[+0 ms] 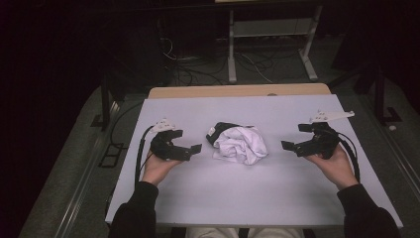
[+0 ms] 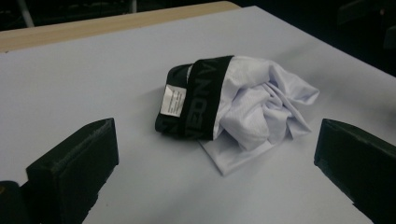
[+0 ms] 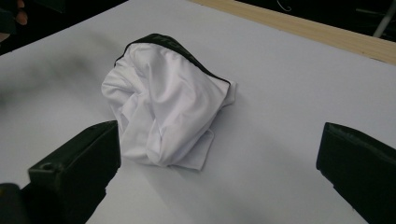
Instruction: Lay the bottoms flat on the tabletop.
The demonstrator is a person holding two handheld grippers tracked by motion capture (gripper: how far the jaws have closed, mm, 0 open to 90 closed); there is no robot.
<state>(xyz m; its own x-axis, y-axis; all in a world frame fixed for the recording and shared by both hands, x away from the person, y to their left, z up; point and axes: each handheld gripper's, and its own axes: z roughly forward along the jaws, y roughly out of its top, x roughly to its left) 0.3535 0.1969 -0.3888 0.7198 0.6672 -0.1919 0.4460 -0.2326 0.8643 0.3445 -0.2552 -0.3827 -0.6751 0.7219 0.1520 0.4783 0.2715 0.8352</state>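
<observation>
A crumpled pair of white underwear [image 1: 240, 144] with a black waistband [image 2: 201, 95] lies in a heap at the middle of the white table cover [image 1: 237, 198]. A white label [image 2: 172, 100] hangs from the waistband. My left gripper [image 1: 190, 141] hovers to the left of the heap, open, its jaws wide apart with nothing between them. My right gripper [image 1: 293, 139] hovers to the right of the heap, also open and empty. In the right gripper view the white cloth [image 3: 161, 107] sits just ahead of the jaws, apart from both.
The white cover lies on a wooden table whose far edge [image 1: 237, 91] shows as a tan strip. Beyond it stand a white metal frame [image 1: 270, 39] and loose cables [image 1: 198, 69] on a dark floor. Bare cover lies in front of the heap.
</observation>
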